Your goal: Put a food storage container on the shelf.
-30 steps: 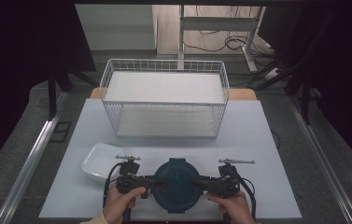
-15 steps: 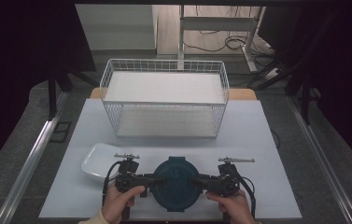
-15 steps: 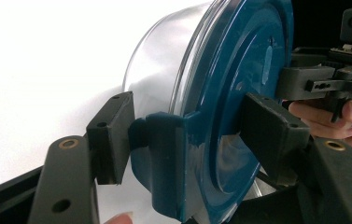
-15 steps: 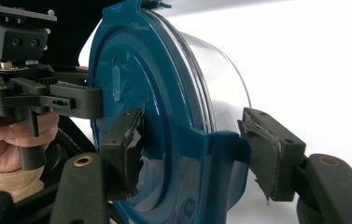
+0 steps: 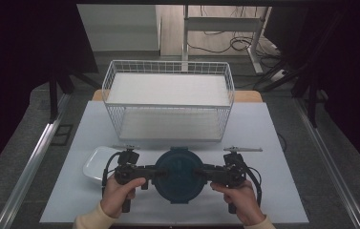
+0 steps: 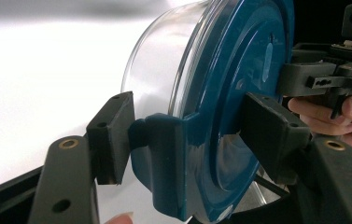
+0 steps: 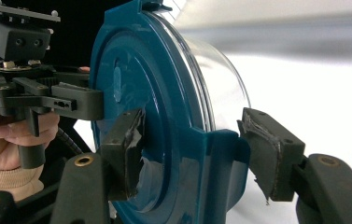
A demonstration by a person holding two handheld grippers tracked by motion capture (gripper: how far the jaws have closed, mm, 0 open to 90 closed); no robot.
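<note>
A dark teal-blue round lid tops a clear glass container. The left tool and right tool are matte black with brass-coloured screws. The worktop is pale grey-white. A white wire basket has a square grid pattern. A white dish sits on the worktop. Sleeves are beige.

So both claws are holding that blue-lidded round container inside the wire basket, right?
Not quite. Both claws, left and right, do hold the blue-lidded container, but the high view shows it in front of the wire basket, not inside.
</note>
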